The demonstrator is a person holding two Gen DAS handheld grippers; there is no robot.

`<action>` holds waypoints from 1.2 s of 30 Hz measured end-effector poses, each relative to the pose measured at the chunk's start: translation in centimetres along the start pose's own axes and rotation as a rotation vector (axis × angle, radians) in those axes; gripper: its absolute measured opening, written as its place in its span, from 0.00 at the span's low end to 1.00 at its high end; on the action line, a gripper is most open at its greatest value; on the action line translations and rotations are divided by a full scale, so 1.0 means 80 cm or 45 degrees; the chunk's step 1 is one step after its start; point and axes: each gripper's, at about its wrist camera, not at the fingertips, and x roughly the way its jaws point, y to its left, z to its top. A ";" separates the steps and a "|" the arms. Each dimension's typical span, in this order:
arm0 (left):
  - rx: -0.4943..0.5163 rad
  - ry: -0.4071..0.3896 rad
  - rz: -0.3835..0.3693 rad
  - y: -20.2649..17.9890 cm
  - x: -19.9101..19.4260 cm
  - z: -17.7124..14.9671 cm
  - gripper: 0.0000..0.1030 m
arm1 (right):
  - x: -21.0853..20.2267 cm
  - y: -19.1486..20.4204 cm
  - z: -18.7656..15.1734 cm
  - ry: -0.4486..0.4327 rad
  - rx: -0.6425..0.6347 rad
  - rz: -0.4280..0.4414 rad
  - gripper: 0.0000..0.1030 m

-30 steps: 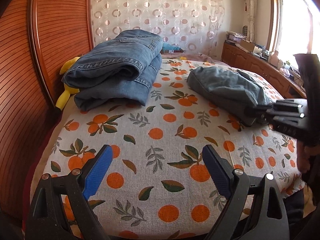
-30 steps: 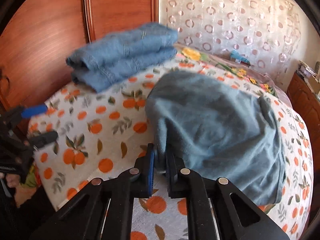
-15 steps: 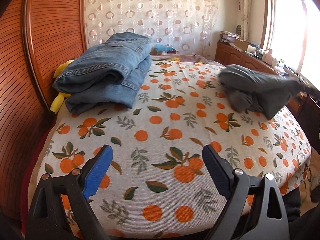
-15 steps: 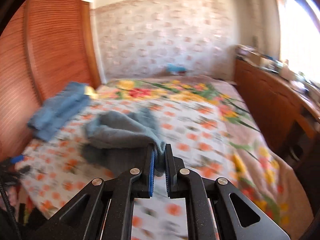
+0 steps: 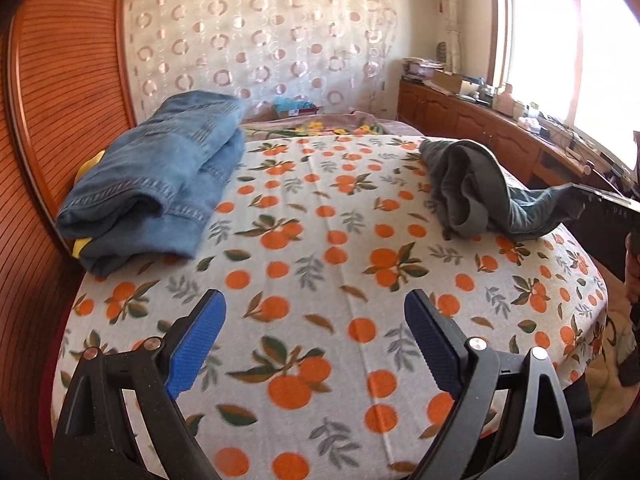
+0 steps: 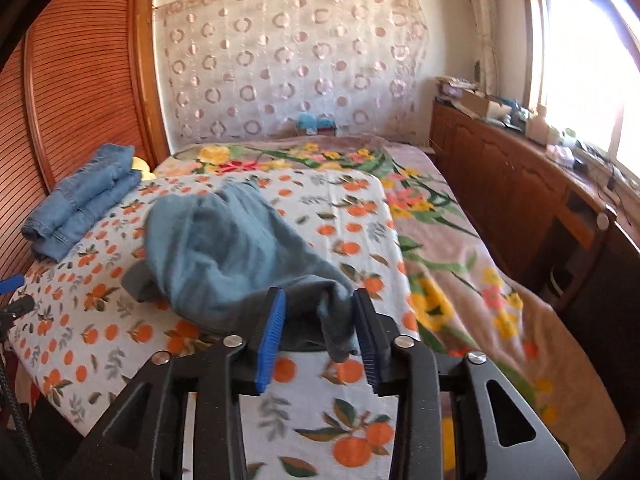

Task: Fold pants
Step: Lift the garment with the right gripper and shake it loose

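While one pair of blue jeans point(image 5: 160, 184) lies already folded into a thick stack at about ten o'clock on the bed point(image 5: 320, 320), against the slatted wooden headboard point(image 5: 60, 120), the grey-blue pants point(image 6: 232, 256) are nowhere near that state. They sit in a rumpled heap toward two o'clock in the left wrist view, well apart from the folded stack, with one end stretched out toward the right hand-held gripper point(image 6: 320, 332). That gripper's jaws have just been opening: the blue pads now stand apart, and a loose corner of the cloth hangs between them, brushing the right pad without being pinched. The left hand-held gripper point(image 5: 316, 340) hovers wide open over the orange-print sheet point(image 5: 340, 240) at six o'clock, holding nothing. By my reading, one pair is done and this second pair is barely begun: it has yet to be spread flat, the legs laid together, then doubled over.
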 end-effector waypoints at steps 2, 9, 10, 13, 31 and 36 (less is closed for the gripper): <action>0.008 0.001 -0.016 -0.005 0.004 0.004 0.89 | 0.004 0.017 -0.003 -0.022 -0.024 0.026 0.41; 0.020 0.022 -0.064 -0.017 0.019 0.010 0.89 | 0.032 0.058 0.002 -0.040 -0.093 0.116 0.44; 0.022 0.023 -0.068 -0.018 0.020 0.011 0.89 | 0.033 0.058 0.002 -0.048 -0.096 0.119 0.45; 0.026 0.025 -0.077 -0.020 0.023 0.013 0.89 | 0.033 0.061 0.005 -0.081 -0.094 0.149 0.48; 0.041 0.056 -0.139 -0.032 0.044 0.031 0.89 | 0.094 0.017 -0.009 0.025 -0.102 0.311 0.08; 0.066 0.040 -0.198 -0.059 0.050 0.053 0.87 | 0.063 -0.049 -0.011 -0.039 -0.030 0.226 0.08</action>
